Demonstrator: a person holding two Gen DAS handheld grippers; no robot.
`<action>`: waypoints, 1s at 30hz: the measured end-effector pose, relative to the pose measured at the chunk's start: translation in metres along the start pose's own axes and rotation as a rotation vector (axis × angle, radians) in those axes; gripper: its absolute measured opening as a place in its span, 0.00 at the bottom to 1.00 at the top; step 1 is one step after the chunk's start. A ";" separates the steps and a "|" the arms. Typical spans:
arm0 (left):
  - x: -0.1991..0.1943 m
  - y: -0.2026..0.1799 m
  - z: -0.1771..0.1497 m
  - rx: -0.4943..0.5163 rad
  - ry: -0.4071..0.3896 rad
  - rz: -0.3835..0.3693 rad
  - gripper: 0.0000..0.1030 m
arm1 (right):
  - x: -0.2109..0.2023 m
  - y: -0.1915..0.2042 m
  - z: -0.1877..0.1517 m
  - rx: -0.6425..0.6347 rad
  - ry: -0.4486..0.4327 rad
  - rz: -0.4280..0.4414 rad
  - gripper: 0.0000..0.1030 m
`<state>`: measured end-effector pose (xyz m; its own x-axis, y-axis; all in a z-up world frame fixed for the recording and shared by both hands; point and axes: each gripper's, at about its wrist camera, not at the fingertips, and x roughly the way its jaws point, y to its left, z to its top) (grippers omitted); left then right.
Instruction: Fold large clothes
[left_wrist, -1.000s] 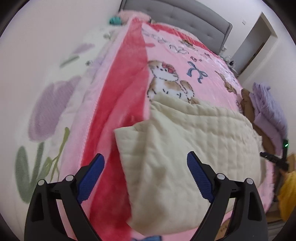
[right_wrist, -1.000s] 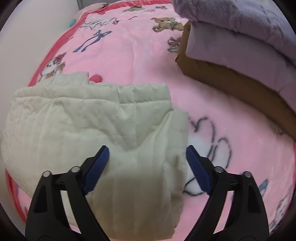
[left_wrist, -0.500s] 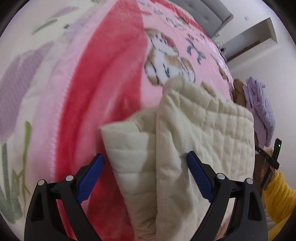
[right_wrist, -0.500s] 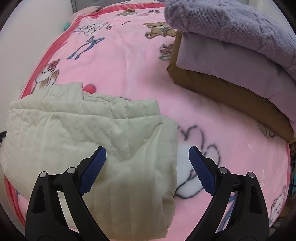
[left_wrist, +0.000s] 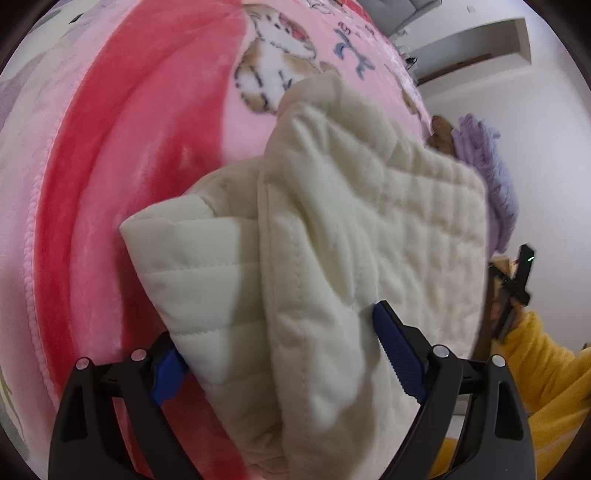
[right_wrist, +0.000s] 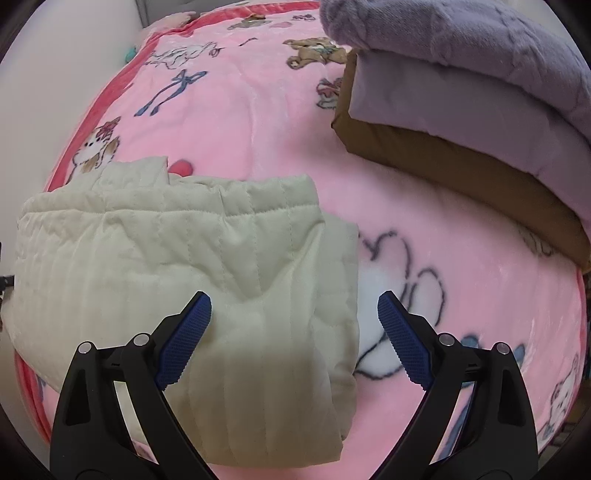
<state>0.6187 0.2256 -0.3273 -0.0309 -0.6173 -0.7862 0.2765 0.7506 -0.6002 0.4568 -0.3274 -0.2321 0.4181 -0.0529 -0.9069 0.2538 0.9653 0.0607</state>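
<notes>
Nearing completion: cream quilted garment is already folded compactly, its edge straddled by the wide-open left gripper; right gripper is spread, nothing gripped.

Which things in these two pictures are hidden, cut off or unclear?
- Left wrist view: the jacket covers the tip of one finger of the left gripper, so contact there is unclear.
- Left wrist view: the person's yellow sleeve is cut off by the frame edge; the right gripper is tiny and mostly hidden.
- Right wrist view: the near hem of the jacket sits behind the right gripper.
- Right wrist view: the folded stack runs out of frame.
</notes>
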 end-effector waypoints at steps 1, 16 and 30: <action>0.010 0.003 -0.001 -0.002 0.038 0.007 0.83 | 0.002 0.000 -0.001 0.004 0.010 0.006 0.88; 0.028 -0.008 0.008 0.040 0.143 0.037 0.59 | 0.049 -0.045 0.002 -0.019 0.164 0.181 0.92; 0.047 -0.022 0.023 0.019 0.206 0.071 0.84 | 0.090 -0.050 0.015 0.020 0.243 0.418 0.85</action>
<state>0.6338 0.1746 -0.3482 -0.2058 -0.5006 -0.8408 0.3030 0.7844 -0.5412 0.4950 -0.3839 -0.3104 0.2721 0.4022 -0.8742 0.1249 0.8860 0.4466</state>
